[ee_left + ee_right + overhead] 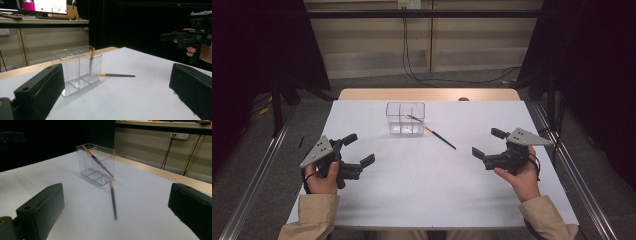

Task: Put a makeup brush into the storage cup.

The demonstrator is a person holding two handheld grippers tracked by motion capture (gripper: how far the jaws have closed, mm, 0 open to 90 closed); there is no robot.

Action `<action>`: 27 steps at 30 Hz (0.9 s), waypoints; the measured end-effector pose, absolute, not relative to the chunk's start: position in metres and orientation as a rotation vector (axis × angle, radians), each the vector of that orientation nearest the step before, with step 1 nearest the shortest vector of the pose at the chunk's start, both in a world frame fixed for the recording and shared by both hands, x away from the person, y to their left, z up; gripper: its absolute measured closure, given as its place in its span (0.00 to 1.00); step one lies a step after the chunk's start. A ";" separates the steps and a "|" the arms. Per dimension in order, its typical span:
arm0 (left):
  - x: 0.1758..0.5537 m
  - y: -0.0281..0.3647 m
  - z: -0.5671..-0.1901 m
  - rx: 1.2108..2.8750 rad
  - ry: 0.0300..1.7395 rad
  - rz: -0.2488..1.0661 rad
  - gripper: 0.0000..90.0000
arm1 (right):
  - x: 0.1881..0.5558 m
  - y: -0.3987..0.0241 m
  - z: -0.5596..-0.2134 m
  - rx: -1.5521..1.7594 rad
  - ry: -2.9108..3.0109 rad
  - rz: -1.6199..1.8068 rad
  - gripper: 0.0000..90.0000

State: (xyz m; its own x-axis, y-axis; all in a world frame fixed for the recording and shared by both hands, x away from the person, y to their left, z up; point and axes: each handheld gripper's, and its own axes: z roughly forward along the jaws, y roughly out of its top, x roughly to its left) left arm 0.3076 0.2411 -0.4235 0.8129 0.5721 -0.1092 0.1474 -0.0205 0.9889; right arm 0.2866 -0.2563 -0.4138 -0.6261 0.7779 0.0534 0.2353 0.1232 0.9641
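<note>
A clear divided container (405, 119) (77, 68) (96, 165) stands at the table's far middle. One orange-ended pencil (414, 118) (91, 60) (93, 157) leans inside its right end. A second dark pencil (441, 137) (117, 74) (113, 200) lies flat on the white table, its orange end by the container's right corner. My left gripper (361, 148) (116, 86) hovers open at the near left, and nothing sits between its jaws. My right gripper (487, 142) (117, 195) (172, 40) is open at the near right, also holding nothing. Both point toward the container.
The white table (427, 185) ends in a wooden strip (429, 94) at the back. Metal rails (257, 175) run along both sides on the floor. Cables (412, 70) hang behind the table. Bare surface lies between the grippers.
</note>
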 end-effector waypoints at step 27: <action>0.308 0.241 -0.424 1.582 0.579 0.366 0.00 | 0.317 -0.238 -0.406 0.960 1.933 1.513 0.00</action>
